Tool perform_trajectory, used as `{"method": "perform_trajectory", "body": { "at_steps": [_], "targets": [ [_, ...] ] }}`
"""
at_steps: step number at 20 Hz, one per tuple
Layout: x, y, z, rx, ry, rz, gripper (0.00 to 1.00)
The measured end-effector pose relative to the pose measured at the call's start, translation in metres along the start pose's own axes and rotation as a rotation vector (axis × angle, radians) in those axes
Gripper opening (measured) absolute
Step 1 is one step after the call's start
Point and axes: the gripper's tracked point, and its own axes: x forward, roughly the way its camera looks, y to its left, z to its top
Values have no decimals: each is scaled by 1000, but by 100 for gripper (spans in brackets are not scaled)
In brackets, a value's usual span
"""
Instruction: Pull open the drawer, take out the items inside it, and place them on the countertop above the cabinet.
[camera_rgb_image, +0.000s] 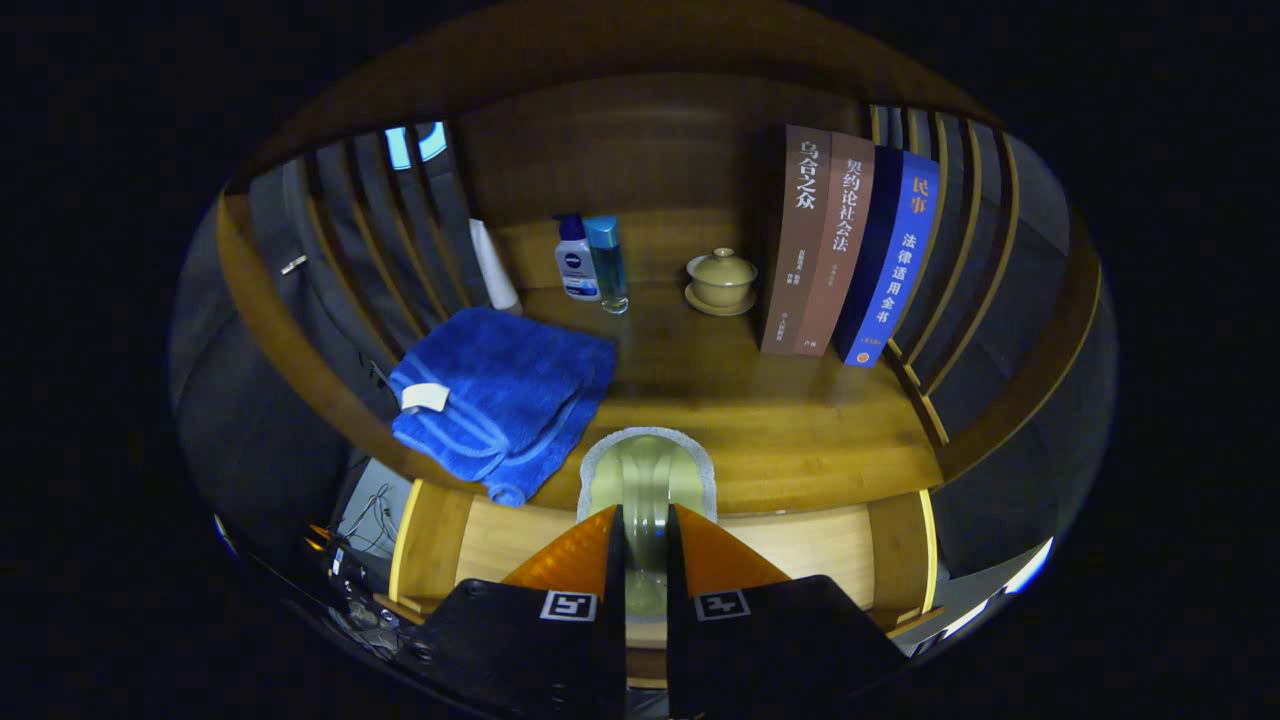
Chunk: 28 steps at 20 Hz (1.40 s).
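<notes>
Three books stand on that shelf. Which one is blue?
The blue book is the one farthest from the lidded cup, at the outer end of the row. The two books beside it are brown. The gripper is shut on a pale object.

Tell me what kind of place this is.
Probably a staged home corner: a wooden cabinet top with upright books, a lidded teacup, toiletry bottles and a folded blue towel. The tool is shut on a pale cup at the front edge.
</notes>
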Motion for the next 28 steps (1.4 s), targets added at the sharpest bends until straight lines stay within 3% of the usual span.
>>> {"method": "perform_trajectory", "body": {
  "at_steps": [10, 14, 21, 22, 28],
  "targets": [
    [81, -30, 45, 6, 88, -93, 20],
    [104, -34, 41, -4, 131, -115, 21],
    [110, -36, 45, 5, 122, -135, 23],
    [109, -33, 46, 13, 116, -127, 26],
    [100, -24, 60, 3, 8, -104, 81]
  ]
}}
